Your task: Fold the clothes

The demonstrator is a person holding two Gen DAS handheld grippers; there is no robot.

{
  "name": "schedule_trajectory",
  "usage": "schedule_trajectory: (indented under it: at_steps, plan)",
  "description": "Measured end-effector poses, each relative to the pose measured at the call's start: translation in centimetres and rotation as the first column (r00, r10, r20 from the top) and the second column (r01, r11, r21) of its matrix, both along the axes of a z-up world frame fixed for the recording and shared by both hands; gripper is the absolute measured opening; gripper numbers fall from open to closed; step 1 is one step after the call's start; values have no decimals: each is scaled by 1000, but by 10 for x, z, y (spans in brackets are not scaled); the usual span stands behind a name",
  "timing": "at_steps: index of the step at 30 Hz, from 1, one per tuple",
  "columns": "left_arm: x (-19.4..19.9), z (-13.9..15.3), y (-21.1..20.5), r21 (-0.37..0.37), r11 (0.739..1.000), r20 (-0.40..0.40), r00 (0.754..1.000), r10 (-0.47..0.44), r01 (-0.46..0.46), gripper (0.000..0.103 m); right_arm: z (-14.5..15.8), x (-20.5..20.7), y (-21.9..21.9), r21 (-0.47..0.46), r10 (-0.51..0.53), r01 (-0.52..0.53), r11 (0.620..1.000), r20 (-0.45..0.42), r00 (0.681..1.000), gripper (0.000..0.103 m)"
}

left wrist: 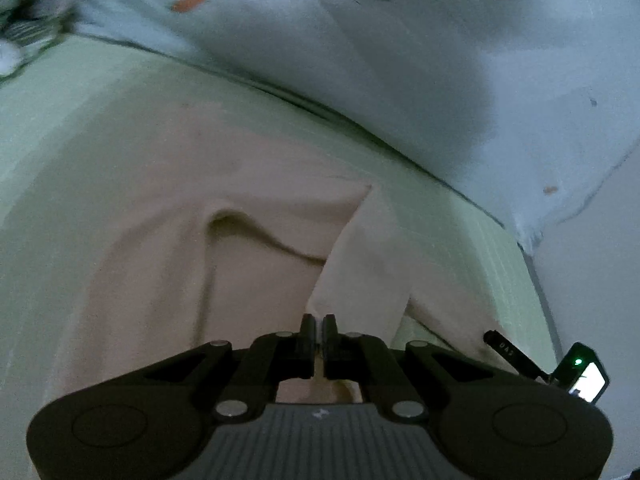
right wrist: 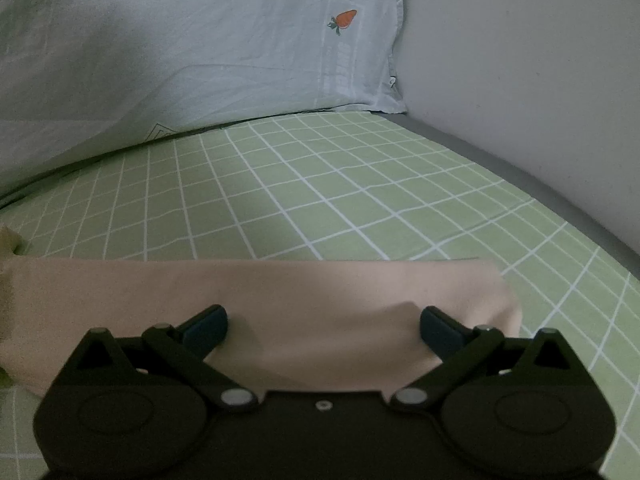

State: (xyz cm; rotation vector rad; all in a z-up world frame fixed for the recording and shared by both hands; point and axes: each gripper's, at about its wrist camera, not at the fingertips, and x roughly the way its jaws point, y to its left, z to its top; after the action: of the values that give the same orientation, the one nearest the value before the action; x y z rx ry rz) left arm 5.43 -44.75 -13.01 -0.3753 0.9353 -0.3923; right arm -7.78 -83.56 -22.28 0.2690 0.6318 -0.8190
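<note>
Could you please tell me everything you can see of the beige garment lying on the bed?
The beige garment is a plain, soft, matte cloth, peach-beige in colour, lying on the green checked sheet. In the right wrist view it lies flat with a straight far edge and a rounded right corner, under the open right gripper. In the left wrist view it shows a curved wrinkle and a raised flap running up from the left gripper, whose jaws are shut on it.

Left gripper (left wrist: 319, 326) jaws pinched, right gripper (right wrist: 323, 326) spread
</note>
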Motion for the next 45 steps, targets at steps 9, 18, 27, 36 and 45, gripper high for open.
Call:
schedule_trajectory:
  at_steps: [9,18,27,36,45]
  plan:
    - [-71,6,64,-147,965,-91,974,207,-218,3,0,-1,2,0,-2,2,1000,-1,1000,103]
    - [-121,-11,105,-105,944,-143,944,296,-312,3,0,-1,2,2,-3,3,1000,0,1000,103]
    - [-146,-30,130,-26,941,-172,929,327,-336,3,0,-1,1,4,-1,1,1000,1,1000,103]
    - [-149,-46,126,105,959,-179,944,278,-263,5,0,-1,2,2,1,-1,1000,-1,1000,103]
    - [-144,-25,119,188,965,-133,968,211,-184,41,0,-1,2,2,3,-3,1000,-2,1000,103]
